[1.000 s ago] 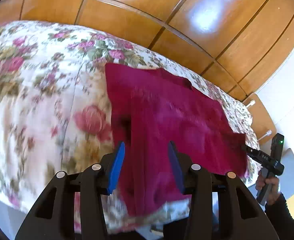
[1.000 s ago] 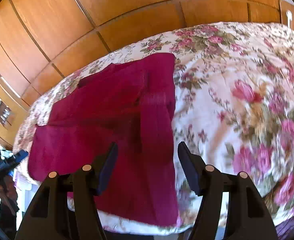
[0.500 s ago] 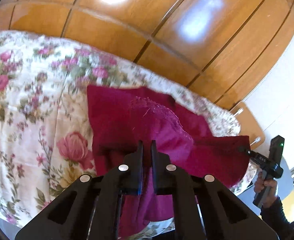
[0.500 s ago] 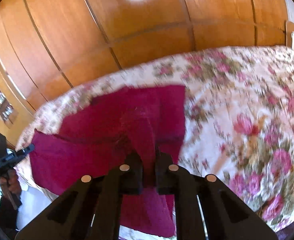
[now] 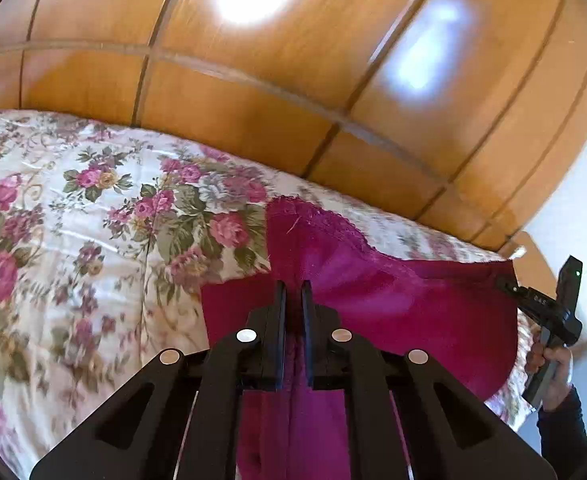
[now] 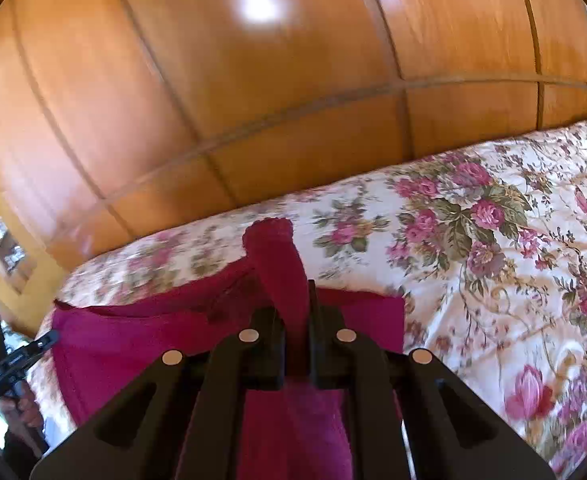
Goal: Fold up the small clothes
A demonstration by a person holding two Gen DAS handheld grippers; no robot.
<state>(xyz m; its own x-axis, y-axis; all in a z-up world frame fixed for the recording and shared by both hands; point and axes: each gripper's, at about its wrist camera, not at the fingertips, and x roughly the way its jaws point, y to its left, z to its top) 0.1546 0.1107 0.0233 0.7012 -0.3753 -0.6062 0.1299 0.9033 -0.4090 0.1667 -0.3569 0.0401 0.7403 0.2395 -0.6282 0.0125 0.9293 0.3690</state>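
One magenta cloth garment with a lace-trimmed edge (image 5: 393, 300). One quilted bedspread, cream with pink roses (image 5: 73, 240). Two black two-finger grippers: the left (image 5: 292, 286), the right (image 6: 293, 286). One glossy orange-brown wooden panelled wall (image 5: 253, 92).

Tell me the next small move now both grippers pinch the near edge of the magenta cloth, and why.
Probably carry the edge forward toward the wooden headboard: left gripper and right gripper pinch the magenta cloth raised above the floral bedspread.
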